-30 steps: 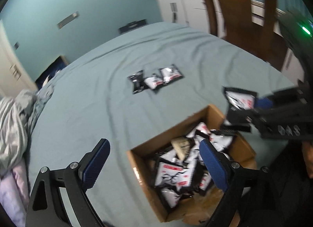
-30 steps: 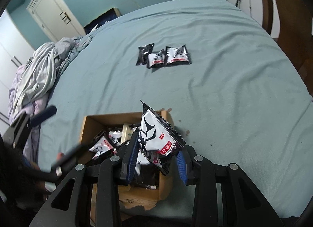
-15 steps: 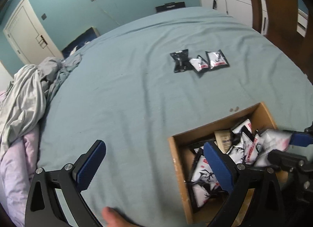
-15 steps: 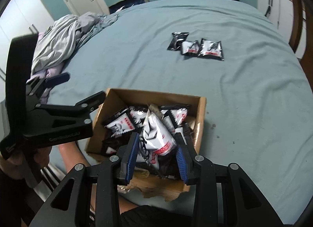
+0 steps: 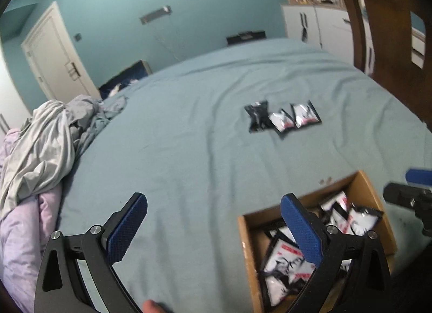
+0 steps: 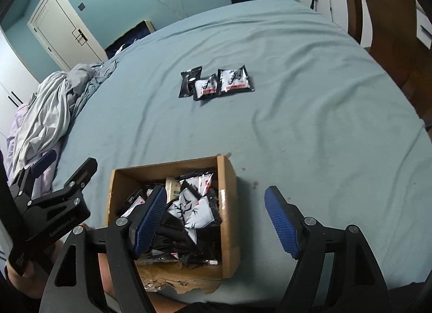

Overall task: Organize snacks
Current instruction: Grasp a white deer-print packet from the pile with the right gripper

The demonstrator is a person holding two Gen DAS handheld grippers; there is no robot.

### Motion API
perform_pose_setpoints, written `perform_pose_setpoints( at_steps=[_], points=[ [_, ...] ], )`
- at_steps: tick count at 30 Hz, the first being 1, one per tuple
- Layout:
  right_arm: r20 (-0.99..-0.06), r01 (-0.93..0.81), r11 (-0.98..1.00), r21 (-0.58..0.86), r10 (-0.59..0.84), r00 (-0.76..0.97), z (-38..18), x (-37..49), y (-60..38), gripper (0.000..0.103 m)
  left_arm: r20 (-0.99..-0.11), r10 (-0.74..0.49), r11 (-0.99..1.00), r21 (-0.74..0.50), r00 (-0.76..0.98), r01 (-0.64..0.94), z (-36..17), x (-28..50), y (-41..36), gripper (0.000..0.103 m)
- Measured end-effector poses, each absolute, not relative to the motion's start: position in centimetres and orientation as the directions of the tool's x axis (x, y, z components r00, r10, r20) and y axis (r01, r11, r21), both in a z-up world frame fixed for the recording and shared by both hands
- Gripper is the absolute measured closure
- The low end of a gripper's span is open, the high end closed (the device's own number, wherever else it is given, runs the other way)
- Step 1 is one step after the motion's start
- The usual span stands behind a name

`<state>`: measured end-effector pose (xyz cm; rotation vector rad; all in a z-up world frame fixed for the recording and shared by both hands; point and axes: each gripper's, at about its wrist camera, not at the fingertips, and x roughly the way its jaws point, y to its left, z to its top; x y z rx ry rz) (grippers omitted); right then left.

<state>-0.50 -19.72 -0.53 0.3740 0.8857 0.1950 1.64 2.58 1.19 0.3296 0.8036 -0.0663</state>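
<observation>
An open cardboard box sits at the near edge of the blue-green bed and holds several black-and-white snack packets. Three more packets lie in a row in the middle of the bed, also in the left wrist view. My right gripper hovers over the box's right wall; its jaws are opening and nothing is pressed between them. My left gripper stands wide open over bare sheet just left of the box, empty. A white packet lies on top of the pile.
Crumpled grey and lilac bedding is heaped along the bed's left side. A wooden chair stands at the right, with white cabinets behind it. A white door is at the back left. The box's torn front flap hangs over the bed edge.
The right gripper lowered its packet over the box, then spread its jaws; the packet now lies among the others. The left gripper swung away to the left of the box.
</observation>
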Motion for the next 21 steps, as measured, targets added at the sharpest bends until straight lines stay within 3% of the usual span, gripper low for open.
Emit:
perform_pose_setpoints(
  at_steps=[3,8,21],
  points=[
    [-0.715,-0.018,0.939,0.344,0.274,0.643,0.2,-0.9,-18.9,0.029,-0.76,0.101,0.931,0.299,0.642,0.208,0.7,2.2,2.2,0.001],
    [-0.735,0.003,0.987,0.163,0.12,0.668,1.1,-1.4,-17.5,0.029,-0.754,0.093,0.933,0.294,0.65,0.207,1.1,1.8,2.2,0.0],
    [-0.766,0.023,0.964,0.265,0.196,0.612,1.0,0.5,-18.4,0.029,-0.77,0.079,0.919,0.302,0.633,0.252,0.3,1.5,0.9,0.0]
  ],
)
